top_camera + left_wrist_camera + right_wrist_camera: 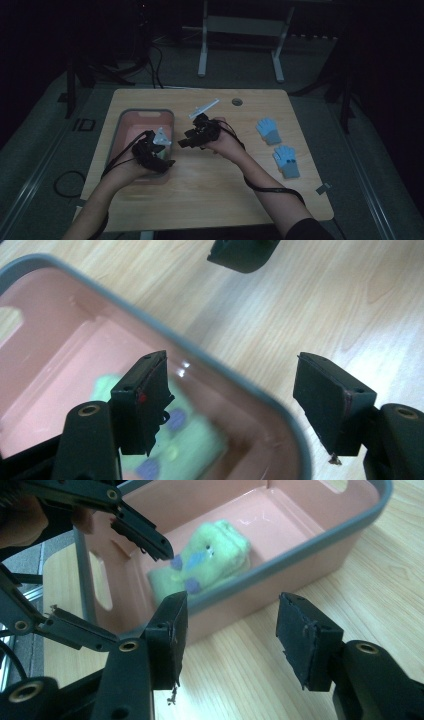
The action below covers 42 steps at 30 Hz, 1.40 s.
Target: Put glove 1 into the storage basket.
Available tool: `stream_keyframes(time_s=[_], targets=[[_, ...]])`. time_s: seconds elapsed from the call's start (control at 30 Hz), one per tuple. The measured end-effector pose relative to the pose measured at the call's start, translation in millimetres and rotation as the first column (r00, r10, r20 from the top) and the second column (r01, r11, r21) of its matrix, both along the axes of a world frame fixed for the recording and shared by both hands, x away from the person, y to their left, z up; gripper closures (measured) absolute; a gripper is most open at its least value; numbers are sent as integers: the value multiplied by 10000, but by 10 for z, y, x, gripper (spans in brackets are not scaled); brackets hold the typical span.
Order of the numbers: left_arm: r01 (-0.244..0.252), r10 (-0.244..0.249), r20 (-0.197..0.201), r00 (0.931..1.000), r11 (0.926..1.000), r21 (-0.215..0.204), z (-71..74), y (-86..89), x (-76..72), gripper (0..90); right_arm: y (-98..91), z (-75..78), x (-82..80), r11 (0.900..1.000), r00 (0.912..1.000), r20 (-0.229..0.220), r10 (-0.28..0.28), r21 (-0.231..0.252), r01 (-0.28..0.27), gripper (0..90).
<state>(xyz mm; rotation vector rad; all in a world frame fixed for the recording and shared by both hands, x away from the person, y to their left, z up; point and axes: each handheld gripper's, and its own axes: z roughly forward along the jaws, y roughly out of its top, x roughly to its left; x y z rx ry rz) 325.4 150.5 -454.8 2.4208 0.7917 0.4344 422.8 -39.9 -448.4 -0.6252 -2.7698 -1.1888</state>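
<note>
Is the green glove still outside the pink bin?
No: in the right gripper view the green glove lies on the floor inside the pink bin.

left gripper (167, 159): black body, grey three-cornered plate on top, black cable looping off it. right gripper (183, 141): black, black cable trailing along the forearm. jaws in both gripper views are flat black pads with worn, frayed edges, on black arms with brass-coloured pivot screws; small red mark on one left pad. dark sleeve (307, 231) at right elbow.
</note>
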Motion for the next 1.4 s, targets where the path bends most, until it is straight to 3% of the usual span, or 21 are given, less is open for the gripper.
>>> stream_keyframes(time_s=[0.23, 0.37, 0.43, 0.47, 0.63, 0.9, 0.93, 1.0, 1.17, 1.4], targets=[[701, -700, -76, 9975, 9975, 74, -30, -280, -23, 306, -329, -46, -56, 9998, 9994, 309, -171, -81, 174, 496], [744, -744, -166, 9971, 9972, 11, -56, -407, -31, 283, -498, -61, -75, 9994, 9987, 391, -340, 0, 340, 497], [858, -862, -378, 9956, 9962, -118, -77, -462, -36, 243, -580, -67, -82, 9991, 9981, 443, -432, -5, 433, 498], [819, -829, -398, 9958, 9963, -251, -85, -480, -37, 178, -629, -68, -86, 9987, 9975, 485, -514, -21, 516, 500], [958, -984, -550, 9936, 9943, -470, -138, -595, -87, 110, -848, -68, -86, 9967, 9951, 572, -806, 118, 801, 501], [1524, -1573, -399, 9867, 9828, -1040, -254, -774, -242, 97, -1135, -82, -119, 9931, 9898, 819, -1168, 204, 1155, 503], [1532, -1588, -394, 9865, 9812, -1174, -296, -799, -261, 98, -1228, -98, -126, 9912, 9872, 894, -1319, 219, 1304, 510], [1699, -1745, -468, 9835, 9814, -890, -399, -857, -288, 99, -1302, -114, -126, 9907, 9861, 954, -1360, 218, 1345, 514], [1979, -2030, -649, 9770, 9772, -771, -581, -933, -327, 102, -1475, -157, -124, 9858, 9779, 1243, -1680, 211, 1667, 525], [1896, -1973, -1007, 9752, 9785, -808, -802, -960, -345, 102, -1774, -234, -96, 9744, 9642, 1431, -2232, 38, 2250, 522]])
